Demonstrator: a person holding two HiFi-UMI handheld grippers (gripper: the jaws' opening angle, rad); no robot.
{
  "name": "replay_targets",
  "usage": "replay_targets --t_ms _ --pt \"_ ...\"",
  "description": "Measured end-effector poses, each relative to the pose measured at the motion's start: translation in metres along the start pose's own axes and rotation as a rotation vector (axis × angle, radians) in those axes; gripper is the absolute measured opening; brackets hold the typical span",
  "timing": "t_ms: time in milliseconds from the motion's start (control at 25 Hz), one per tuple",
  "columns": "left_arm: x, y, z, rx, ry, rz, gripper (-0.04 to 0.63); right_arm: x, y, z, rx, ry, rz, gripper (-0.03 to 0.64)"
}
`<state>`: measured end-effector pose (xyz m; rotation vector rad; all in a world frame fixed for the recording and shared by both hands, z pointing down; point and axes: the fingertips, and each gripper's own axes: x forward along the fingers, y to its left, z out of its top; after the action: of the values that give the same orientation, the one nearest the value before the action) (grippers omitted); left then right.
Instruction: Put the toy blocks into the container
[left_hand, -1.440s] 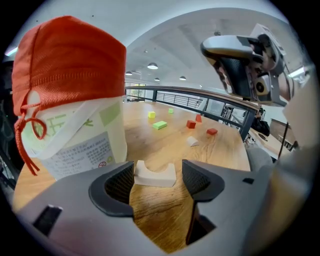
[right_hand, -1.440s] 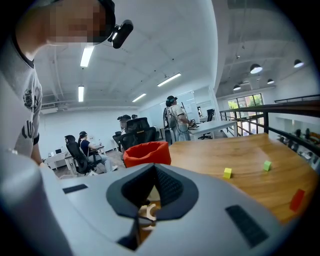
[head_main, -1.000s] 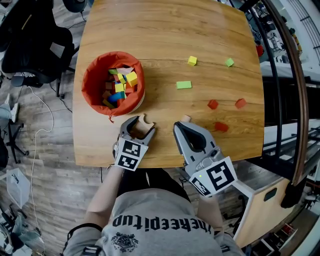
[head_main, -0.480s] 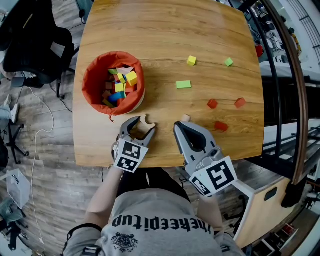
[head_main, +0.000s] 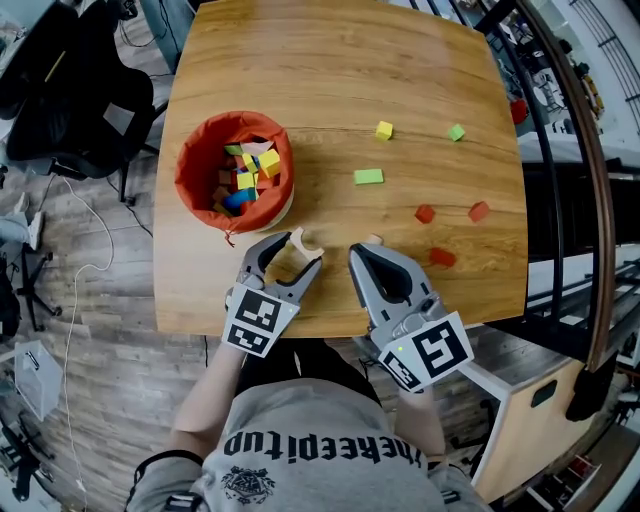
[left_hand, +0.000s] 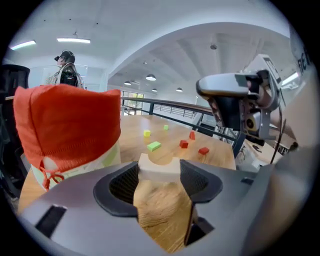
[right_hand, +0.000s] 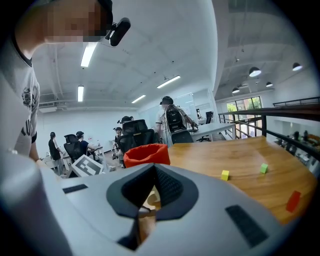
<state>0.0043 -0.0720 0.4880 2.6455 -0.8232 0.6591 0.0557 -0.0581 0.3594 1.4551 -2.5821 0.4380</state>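
My left gripper (head_main: 292, 252) (left_hand: 159, 172) is shut on a pale wooden arch block (head_main: 303, 243) (left_hand: 159, 167), just in front of the orange-red fabric container (head_main: 190, 150) (left_hand: 70, 125), which holds several coloured blocks. My right gripper (head_main: 360, 250) (right_hand: 150, 192) is shut and empty beside it, with a small wooden piece (head_main: 374, 239) at its tip. Loose on the table lie a yellow block (head_main: 384, 130) (right_hand: 225, 174), a small green block (head_main: 456, 132) (right_hand: 263, 168), a flat green block (head_main: 368, 176) (left_hand: 154, 145) and three red blocks (head_main: 425, 213) (head_main: 479, 211) (head_main: 442, 257).
The wooden table (head_main: 330, 60) ends just behind both grippers at its near edge (head_main: 330, 330). Office chairs (head_main: 70, 90) stand left of the table and a railing (head_main: 590, 200) runs along its right side. People stand and sit in the background (right_hand: 172, 117).
The left gripper has shifted slightly forward and to the right with the arch block between its jaws, and its jaws stand a little narrower. The right gripper has stayed put.
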Motion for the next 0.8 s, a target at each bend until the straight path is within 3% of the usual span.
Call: replay_targets --t_ms 360,800 --pt "-0.029 -0.015 0.049 0.002 -0.126 -0.032 0.270 -0.001 0.007 0.012 -0.022 -0.034 0.018 0.011" --pt "-0.058 -0.011 0.085 0.001 -0.222 -0.006 0.270 0.005 0.015 0.026 -0.042 -0.065 0.045 0.011"
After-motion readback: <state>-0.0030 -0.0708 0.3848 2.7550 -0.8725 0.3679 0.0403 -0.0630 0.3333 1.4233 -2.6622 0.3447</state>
